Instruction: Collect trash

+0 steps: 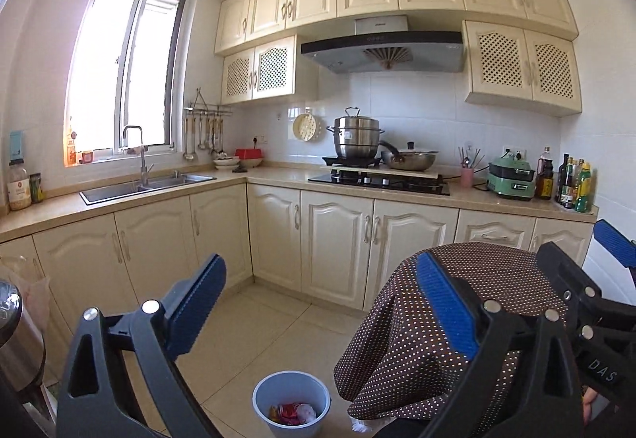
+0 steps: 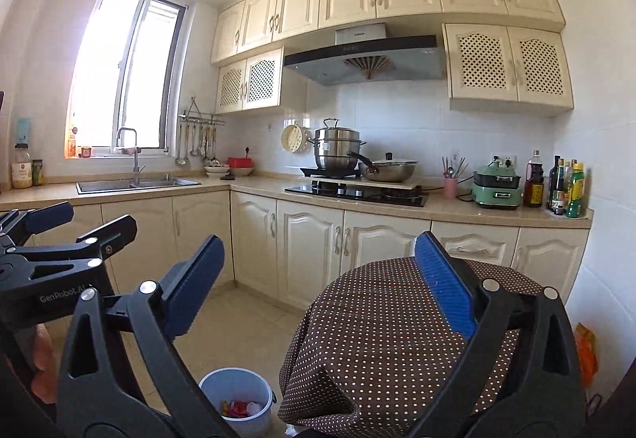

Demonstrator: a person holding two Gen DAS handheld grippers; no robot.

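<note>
Tongs both spread wide, nothing held: left tongs (image 1: 318, 303), right tongs (image 2: 322, 287), raised level over the floor. Trash sits in the small round grey plastic bin (image 1: 291, 404) on the tiled floor (image 1: 254, 311), just beside the round desk draped in brown white-dotted cloth (image 2: 377, 338). No loose trash is visible on the desk or floor. Judgement: tilt both cameras down to scan first, approach the bin rim from above, and keep clear of the cloth's hanging edge.

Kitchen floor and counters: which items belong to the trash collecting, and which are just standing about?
Belongs to the job:
- trash bin, wrappers inside
- left hand-held gripper, open
- right hand-held gripper, open

Just standing about:
- polka-dot covered table
- steamer pot
- green cooker
- sink
</note>
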